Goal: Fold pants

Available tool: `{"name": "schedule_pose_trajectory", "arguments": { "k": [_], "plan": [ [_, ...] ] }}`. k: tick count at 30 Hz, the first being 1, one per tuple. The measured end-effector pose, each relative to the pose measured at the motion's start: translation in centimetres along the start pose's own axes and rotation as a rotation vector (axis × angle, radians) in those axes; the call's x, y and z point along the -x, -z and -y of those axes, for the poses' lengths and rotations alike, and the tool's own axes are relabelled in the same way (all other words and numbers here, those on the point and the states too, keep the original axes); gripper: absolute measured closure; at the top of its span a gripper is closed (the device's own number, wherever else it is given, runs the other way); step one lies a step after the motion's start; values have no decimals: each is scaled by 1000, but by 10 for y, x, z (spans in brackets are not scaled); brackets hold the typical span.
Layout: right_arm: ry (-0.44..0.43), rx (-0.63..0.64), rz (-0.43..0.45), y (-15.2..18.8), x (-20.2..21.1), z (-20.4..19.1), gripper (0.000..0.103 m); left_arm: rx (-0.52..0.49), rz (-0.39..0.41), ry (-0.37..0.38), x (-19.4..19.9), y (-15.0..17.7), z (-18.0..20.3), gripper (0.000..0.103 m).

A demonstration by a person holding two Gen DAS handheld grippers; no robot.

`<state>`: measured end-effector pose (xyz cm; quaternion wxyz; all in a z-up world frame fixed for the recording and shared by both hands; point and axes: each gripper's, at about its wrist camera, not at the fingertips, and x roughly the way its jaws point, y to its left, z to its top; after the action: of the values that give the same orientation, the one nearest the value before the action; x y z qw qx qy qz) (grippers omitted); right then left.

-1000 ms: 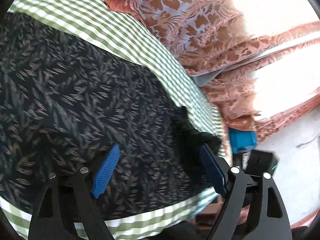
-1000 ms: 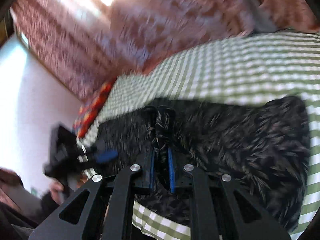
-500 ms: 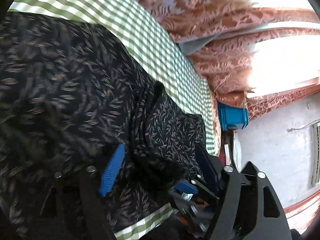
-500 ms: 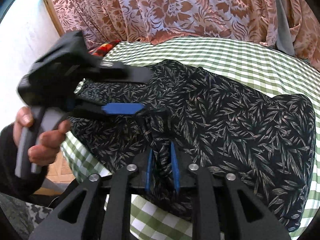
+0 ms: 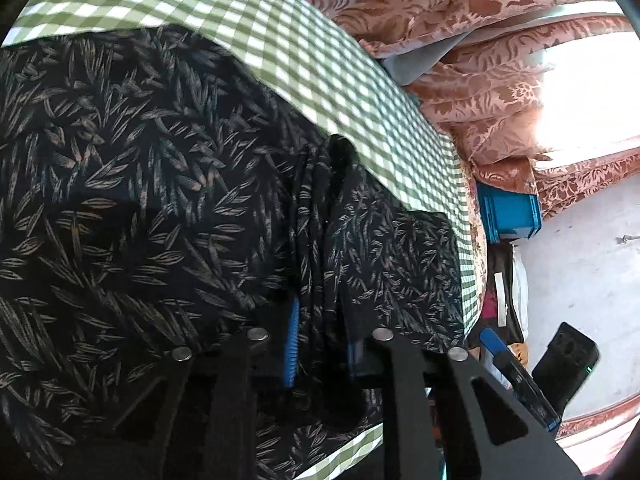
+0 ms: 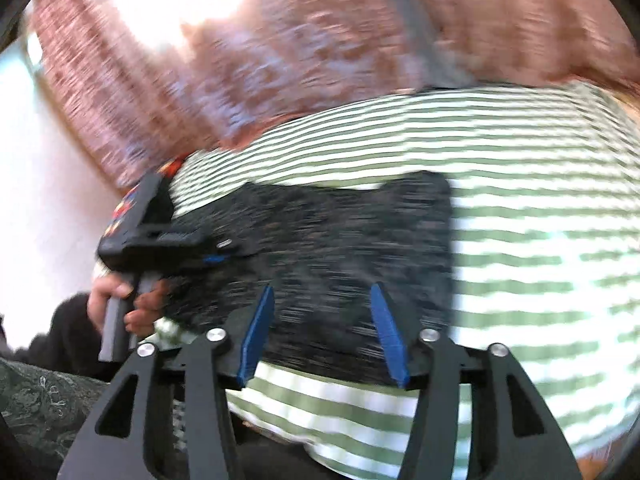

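Note:
The dark leaf-print pants (image 5: pixel 140 180) lie folded on a green-and-white checked bed sheet (image 5: pixel 280 40). My left gripper (image 5: pixel 320 344) is closing, and its blue pads press on a bunched ridge of the pants fabric near the bed's front edge. One blue-padded finger (image 5: pixel 516 376) of the right gripper shows at the lower right. The right wrist view is motion-blurred. In it my right gripper (image 6: pixel 322 332) hovers over the pants (image 6: pixel 340 240) with its jaws opening and nothing pinched between them. A hand (image 6: pixel 120 304) holds the left gripper (image 6: pixel 160 240) at the pants' left end.
Rust floral curtains (image 5: pixel 460 20) hang behind the bed under a bright window. A blue crate (image 5: pixel 510 216) stands on the floor beside the bed by a pale wall. Bare checked sheet (image 6: pixel 520 200) stretches to the right of the pants. A dark sleeve (image 6: pixel 60 340) fills the lower left.
The left jaws, wide apart before, have come together on a bunched fold of the pants. The right gripper has let go of that fold, spread its jaws and pulled away.

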<state>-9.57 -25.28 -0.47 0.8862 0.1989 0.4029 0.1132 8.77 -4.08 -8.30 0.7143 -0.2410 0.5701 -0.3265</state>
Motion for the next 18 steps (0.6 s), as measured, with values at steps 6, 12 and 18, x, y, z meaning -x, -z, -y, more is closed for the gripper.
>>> {"name": "schedule_pose_trajectory", "arguments": {
  "k": [6,12,18],
  "plan": [
    [146,-53,-73,22,19,38,48,-62,80,118,28,-7,32,90],
    [193,-17,-112,42,-9,25,34,-136,145,205,63,-12,66,90],
    [139,-53,-77,31,-34,14,34,-149,219,150,95,-1,48,90]
  ]
}}
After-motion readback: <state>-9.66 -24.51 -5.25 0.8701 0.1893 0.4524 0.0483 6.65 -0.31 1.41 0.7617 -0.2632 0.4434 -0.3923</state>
